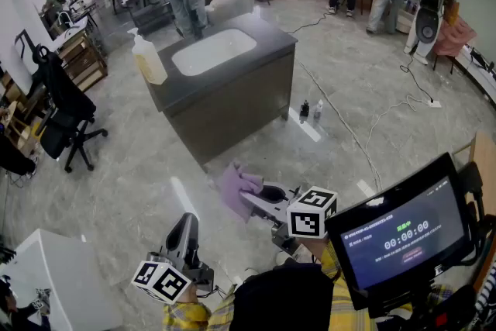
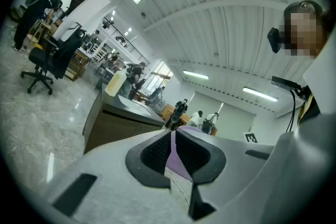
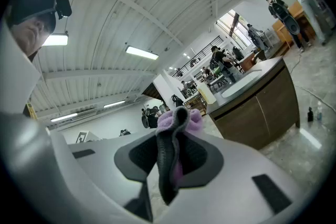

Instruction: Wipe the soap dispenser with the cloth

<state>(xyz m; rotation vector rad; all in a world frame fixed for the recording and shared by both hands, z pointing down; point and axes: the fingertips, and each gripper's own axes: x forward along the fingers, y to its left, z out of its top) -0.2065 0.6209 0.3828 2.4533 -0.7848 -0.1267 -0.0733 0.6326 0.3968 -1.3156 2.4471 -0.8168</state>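
Limp, light cloth (image 1: 236,184) is clamped in the right tool (image 1: 254,201); steady the likely slippery, tippable soap dispenser (image 1: 147,56) mid-body with the presently closed left tool (image 1: 186,222).

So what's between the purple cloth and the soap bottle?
Only bare floor, then the front of the dark cabinet that the soap bottle stands on. The head view shows it; the right tool holds the cloth.
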